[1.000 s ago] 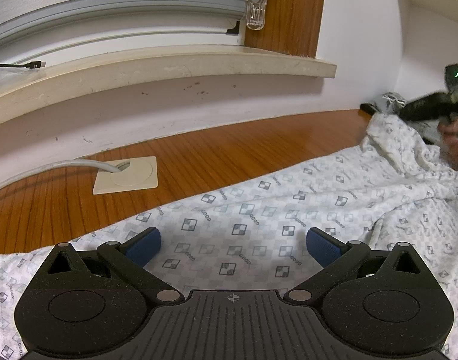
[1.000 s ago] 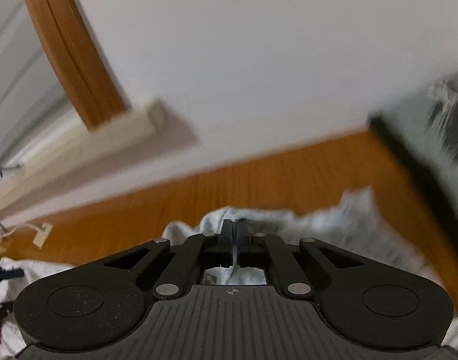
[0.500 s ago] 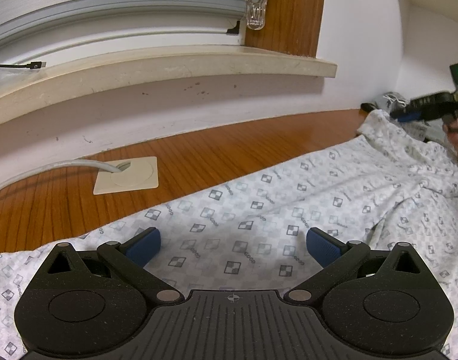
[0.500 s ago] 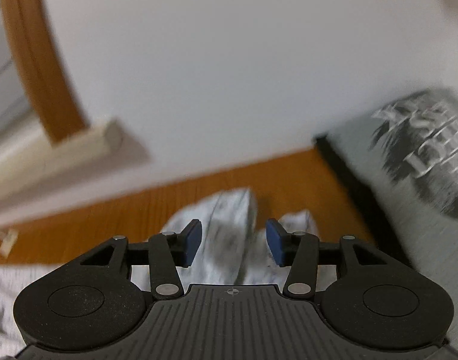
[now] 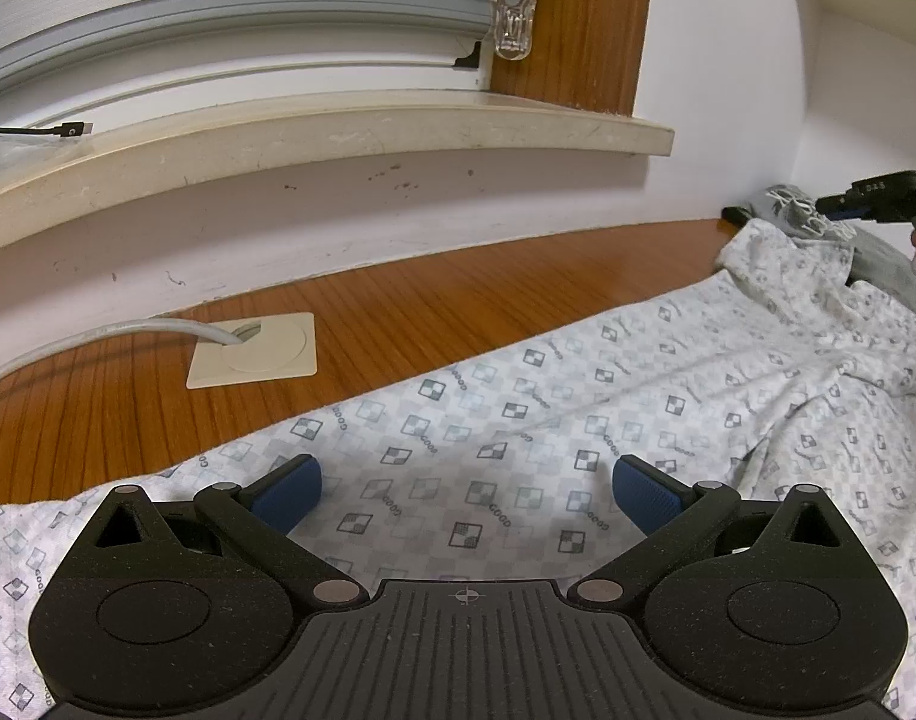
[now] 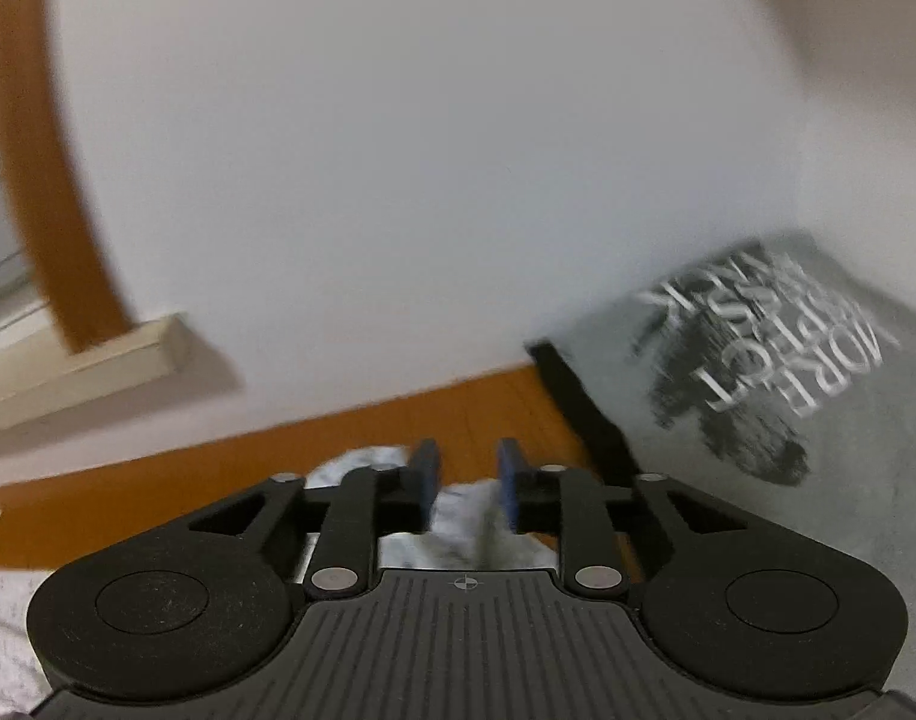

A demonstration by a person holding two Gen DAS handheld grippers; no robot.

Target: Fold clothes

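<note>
Left gripper (image 5: 467, 489) angled downward, fingers spread wide; right gripper (image 6: 463, 480) fingers closing with nothing pinched

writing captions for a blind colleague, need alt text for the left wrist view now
The left tongs, wide open with blue pads, hover over a white checker-print garment spread across a wooden table. Behind are a white wall, a stone windowsill and a cable grommet. At the far right edge the right tongs sit above the garment's bunched end.
</note>
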